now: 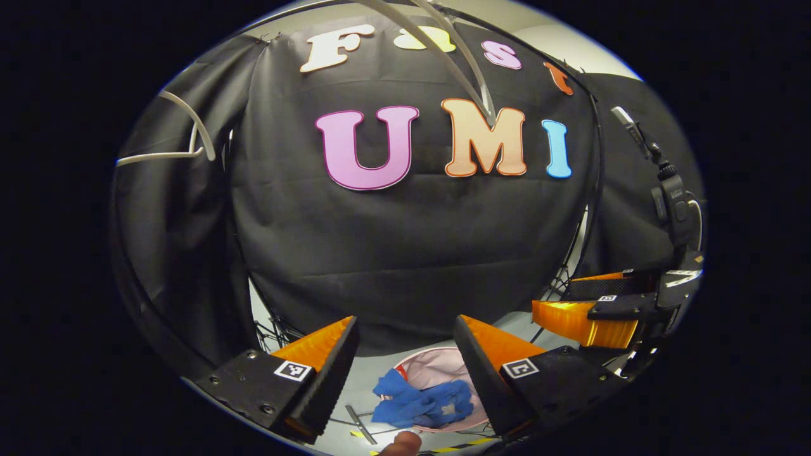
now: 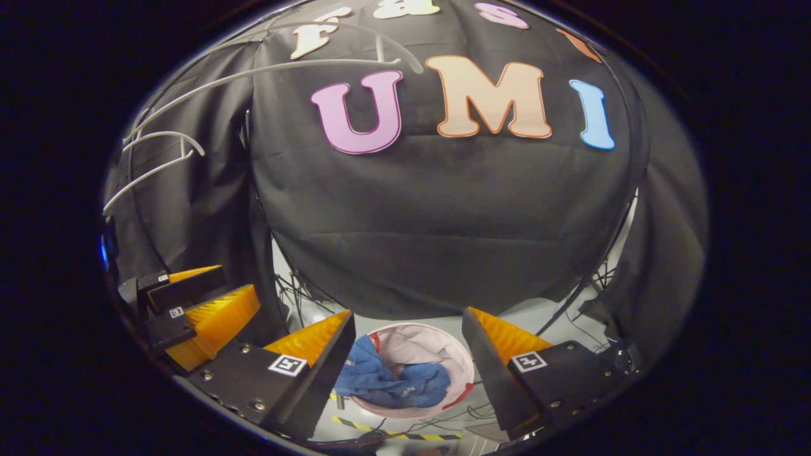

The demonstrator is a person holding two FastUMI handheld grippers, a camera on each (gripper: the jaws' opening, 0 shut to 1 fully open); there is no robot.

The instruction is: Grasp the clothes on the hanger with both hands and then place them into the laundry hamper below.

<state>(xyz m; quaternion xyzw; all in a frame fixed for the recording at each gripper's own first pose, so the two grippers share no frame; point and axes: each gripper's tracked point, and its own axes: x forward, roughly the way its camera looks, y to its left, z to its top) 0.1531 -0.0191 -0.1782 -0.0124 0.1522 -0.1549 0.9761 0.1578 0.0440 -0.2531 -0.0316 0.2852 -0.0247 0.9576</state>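
The blue clothes (image 2: 389,383) already lay in the laundry hamper (image 2: 443,348) at the bottom centre of both views. The left gripper (image 1: 405,373) and right gripper (image 2: 408,373) gaped wide, holding nothing. A bare hanger (image 1: 184,136) hung upper left; little seemed left to do.

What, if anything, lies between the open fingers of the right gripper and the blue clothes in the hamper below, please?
Nothing: in the right gripper view, the right gripper hangs open above the blue clothes lying in the hamper, with bare air between.

left hand-held gripper (image 1: 405,373) agape | blue clothes (image 1: 421,402) in hamper (image 1: 437,370) (below)
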